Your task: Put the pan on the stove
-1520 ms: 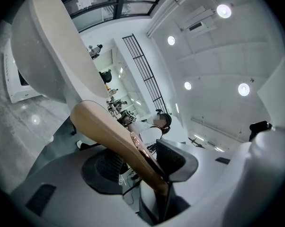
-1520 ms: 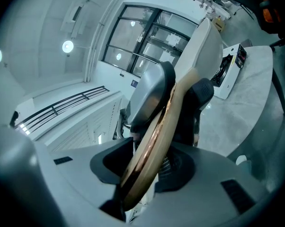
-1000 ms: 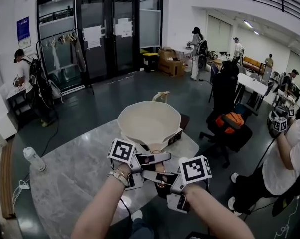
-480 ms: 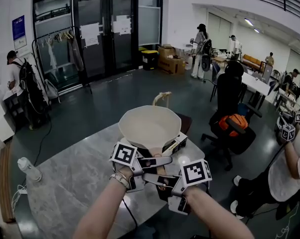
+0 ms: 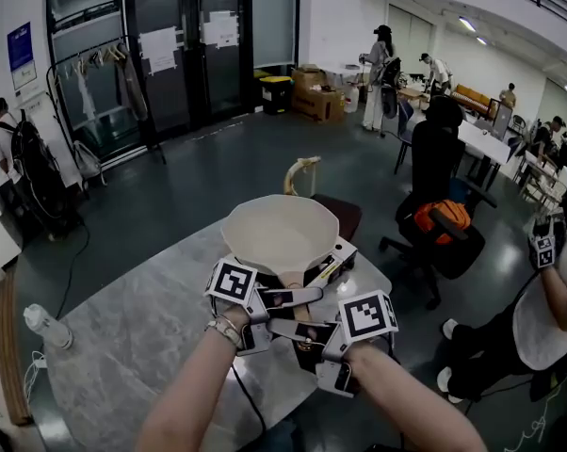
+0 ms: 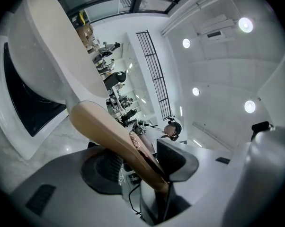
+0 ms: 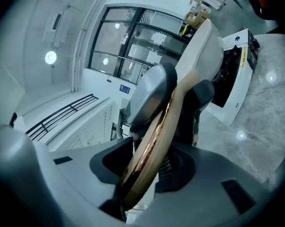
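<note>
Cream-coloured pan (image 5: pixel 282 234) with a wooden handle (image 6: pixel 114 136) sits right over the stove (image 5: pixel 338 257), a black cooktop with a white rim at the far edge of the marble desk (image 5: pixel 142 337). Honestly can't tell if the base is touching the glass or just above it. Left claw (image 5: pixel 302 298) and right claw (image 5: pixel 282 329) both clamp the handle, one just behind the other, jaws pressed on either side of the wood. A plastic bottle (image 5: pixel 44 325) lies well off at the desk's left corner, and an office chair (image 5: pixel 434 186) with an orange ball (image 5: pixel 441 219) stands on the right.
</note>
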A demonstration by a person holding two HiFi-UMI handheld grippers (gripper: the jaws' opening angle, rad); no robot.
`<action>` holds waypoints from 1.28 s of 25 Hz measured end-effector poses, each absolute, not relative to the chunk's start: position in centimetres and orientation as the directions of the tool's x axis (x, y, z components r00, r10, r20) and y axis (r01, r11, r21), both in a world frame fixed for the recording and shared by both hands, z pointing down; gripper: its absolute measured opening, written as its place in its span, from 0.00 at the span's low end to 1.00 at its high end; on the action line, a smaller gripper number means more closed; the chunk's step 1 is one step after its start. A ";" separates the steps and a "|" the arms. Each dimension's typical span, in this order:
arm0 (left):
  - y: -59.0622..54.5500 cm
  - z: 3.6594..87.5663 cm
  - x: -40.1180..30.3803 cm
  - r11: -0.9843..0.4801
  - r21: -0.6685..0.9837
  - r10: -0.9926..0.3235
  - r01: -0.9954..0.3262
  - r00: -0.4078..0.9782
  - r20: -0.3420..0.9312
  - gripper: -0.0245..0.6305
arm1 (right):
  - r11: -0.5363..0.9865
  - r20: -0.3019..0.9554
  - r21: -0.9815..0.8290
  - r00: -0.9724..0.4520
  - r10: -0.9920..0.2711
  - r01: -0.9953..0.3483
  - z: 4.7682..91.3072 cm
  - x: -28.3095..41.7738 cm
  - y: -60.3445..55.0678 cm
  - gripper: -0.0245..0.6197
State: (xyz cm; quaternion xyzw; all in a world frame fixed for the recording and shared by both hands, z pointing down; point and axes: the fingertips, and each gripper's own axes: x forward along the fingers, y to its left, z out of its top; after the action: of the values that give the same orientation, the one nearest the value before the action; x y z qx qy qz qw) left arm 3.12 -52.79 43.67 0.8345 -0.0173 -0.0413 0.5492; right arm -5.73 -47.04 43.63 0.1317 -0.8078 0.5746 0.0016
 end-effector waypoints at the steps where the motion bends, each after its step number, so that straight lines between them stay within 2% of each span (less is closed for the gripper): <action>1: -53.0 43.9 3.1 -0.393 0.919 -0.075 0.016 0.996 -0.049 0.38 | 0.309 0.155 -0.926 -0.965 -0.211 -0.217 43.9 -5.7 -47.3 0.25; 13: -53.9 45.0 2.7 -0.397 0.917 -0.084 0.022 0.995 -0.060 0.38 | 0.322 0.160 -0.921 -0.966 -0.202 -0.220 45.0 -6.2 -48.1 0.25; 26: -53.5 47.3 2.9 -0.413 0.910 -0.103 -0.044 0.995 0.001 0.38 | 0.327 0.109 -0.928 -0.968 -0.228 -0.181 47.1 -5.5 -47.5 0.28; 32: -53.3 48.6 3.2 -0.433 0.899 -0.105 -0.065 0.994 0.021 0.38 | 0.316 0.156 -0.922 -0.961 -0.229 -0.225 48.6 -4.9 -47.4 0.30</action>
State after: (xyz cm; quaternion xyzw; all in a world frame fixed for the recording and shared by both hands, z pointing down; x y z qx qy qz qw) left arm 3.21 -53.35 48.59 0.8462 -0.0501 -0.0190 0.5302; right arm -4.94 -47.42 48.57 0.1398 -0.8111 0.5680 -0.0016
